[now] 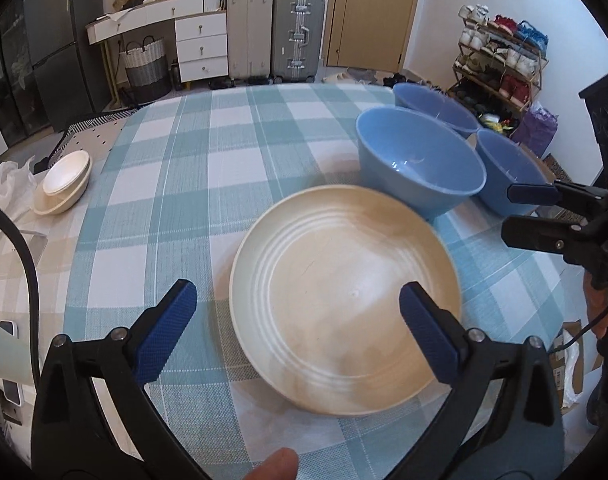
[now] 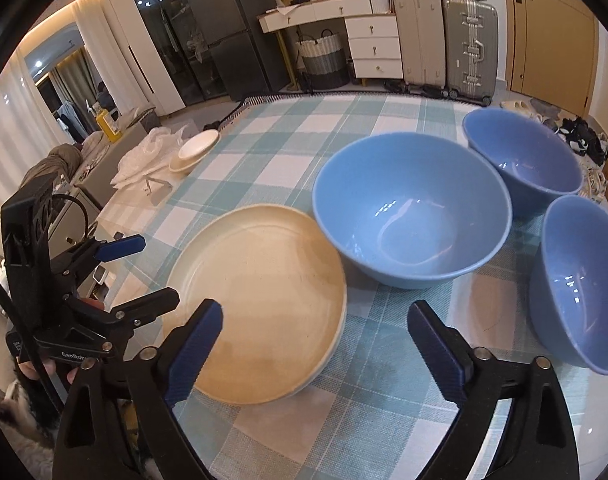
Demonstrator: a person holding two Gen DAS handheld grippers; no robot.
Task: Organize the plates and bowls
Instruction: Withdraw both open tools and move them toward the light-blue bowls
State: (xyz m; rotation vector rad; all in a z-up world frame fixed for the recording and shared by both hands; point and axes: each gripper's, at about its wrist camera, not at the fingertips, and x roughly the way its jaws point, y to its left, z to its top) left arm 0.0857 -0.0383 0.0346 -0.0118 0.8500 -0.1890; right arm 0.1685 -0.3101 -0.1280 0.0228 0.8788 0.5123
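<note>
Left tongs (image 1: 297, 306) wide over cream plate (image 1: 344, 300); right tongs (image 2: 316, 328) wide, 3 blue bowls (image 2: 412, 212) beside

ahead of the left gripper (image 1: 297, 320) lies a plate (image 1: 344, 300); three bowls (image 1: 420, 168) beyond, stacked dishes (image 1: 63, 182) far left.

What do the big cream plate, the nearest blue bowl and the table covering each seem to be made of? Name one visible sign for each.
Cream plate: likely ceramic or melamine; soft sheen, moulded concentric rings.
Blue bowl: glazed ceramic or glossy plastic; sharp light reflections inside, though the look leaves it open.
Table covering: woven fabric or vinyl mesh; fine weave texture, matte teal-and-white check.
</note>
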